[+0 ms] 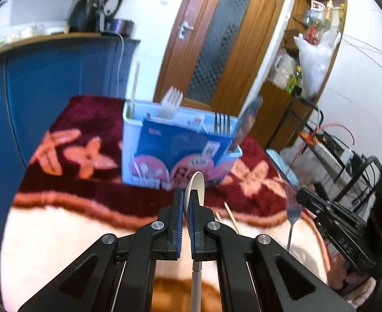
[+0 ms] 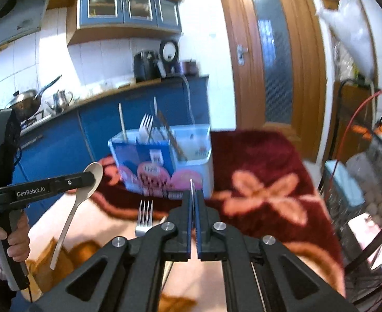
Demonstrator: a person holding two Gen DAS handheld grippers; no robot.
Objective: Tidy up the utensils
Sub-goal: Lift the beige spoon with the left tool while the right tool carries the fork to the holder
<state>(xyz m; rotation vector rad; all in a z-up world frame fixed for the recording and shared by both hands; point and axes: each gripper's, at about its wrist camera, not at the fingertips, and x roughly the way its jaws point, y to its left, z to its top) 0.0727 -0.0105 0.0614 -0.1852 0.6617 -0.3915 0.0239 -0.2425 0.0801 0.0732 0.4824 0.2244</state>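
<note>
We list: left gripper [image 1: 187, 202], fingers closed on a white spoon [image 1: 195, 186], bowl above the fingertips, handle hanging below. Right gripper [image 2: 193, 200], fingers closed on a thin metal utensil [image 2: 191, 187] seen edge-on; from the left wrist view, a fork [image 1: 293, 213]. Utensil box [image 1: 175, 145], blue and white, upright on the red flowered blanket [image 1: 87, 119], holding forks [image 1: 222, 123]. Second fork [image 2: 144, 217] beside our right fingers.

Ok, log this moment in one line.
left gripper: shut on white spoon | right gripper: shut on thin metal utensil | utensil box: ahead
</note>
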